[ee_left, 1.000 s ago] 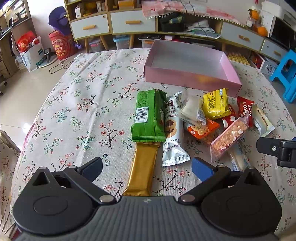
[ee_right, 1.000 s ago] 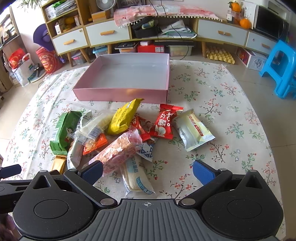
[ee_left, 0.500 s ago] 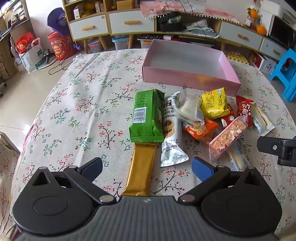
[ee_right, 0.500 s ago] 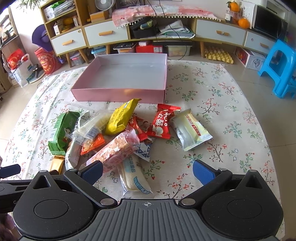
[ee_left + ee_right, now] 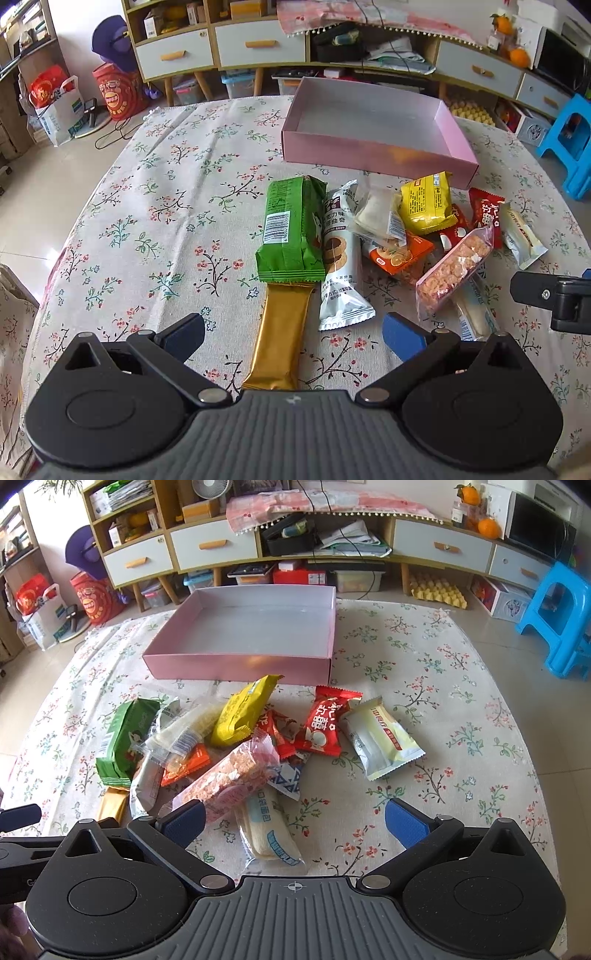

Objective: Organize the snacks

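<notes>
An empty pink box (image 5: pixel 243 664) sits at twelve o'clock on the table. Just before it lies a loose heap: a green packet (image 5: pixel 291 229) flat at nine o'clock overlapping a gold bar (image 5: pixel 282 336), a yellow packet (image 5: pixel 242 712) tilted at centre, a cream packet (image 5: pixel 380 738) at three o'clock.

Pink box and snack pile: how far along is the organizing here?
Nothing looks done: the pink box is empty. Nothing is in hand either; the left tongs and right tongs are both open, hovering near the gold bar and the bread packet. All of it remains: every snack, including the green packet, lies on the tablecloth.
</notes>
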Demonstrator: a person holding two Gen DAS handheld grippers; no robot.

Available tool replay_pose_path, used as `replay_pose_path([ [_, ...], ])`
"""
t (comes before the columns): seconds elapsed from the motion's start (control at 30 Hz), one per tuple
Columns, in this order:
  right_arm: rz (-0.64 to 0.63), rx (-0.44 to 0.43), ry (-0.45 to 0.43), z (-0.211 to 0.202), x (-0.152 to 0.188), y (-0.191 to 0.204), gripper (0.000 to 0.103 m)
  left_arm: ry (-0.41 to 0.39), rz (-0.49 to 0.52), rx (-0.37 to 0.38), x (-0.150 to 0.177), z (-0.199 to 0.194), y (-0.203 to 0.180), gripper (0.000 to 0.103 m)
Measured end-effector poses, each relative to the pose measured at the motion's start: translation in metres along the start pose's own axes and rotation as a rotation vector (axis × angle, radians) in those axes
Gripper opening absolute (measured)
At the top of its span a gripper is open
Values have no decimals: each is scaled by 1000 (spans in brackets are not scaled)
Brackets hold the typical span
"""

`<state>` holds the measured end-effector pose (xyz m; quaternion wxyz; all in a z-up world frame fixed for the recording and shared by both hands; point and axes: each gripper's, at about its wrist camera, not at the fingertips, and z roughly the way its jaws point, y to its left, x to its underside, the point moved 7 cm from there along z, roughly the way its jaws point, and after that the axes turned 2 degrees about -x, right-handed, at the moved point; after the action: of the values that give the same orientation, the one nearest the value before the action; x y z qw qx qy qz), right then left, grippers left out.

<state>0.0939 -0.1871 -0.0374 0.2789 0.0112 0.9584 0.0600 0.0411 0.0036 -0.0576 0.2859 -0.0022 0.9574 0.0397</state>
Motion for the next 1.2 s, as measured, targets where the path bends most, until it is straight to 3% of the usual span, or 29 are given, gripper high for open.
replay_pose_path([
  [1.07, -26, 25, 3, 2, 3, -6, 103, -37, 2, -10, -4, -6, -5, 103],
  [1.2, 2, -18, 30, 12, 9, -9, 103, -69, 39, 7, -6, -9, -9, 103],
])
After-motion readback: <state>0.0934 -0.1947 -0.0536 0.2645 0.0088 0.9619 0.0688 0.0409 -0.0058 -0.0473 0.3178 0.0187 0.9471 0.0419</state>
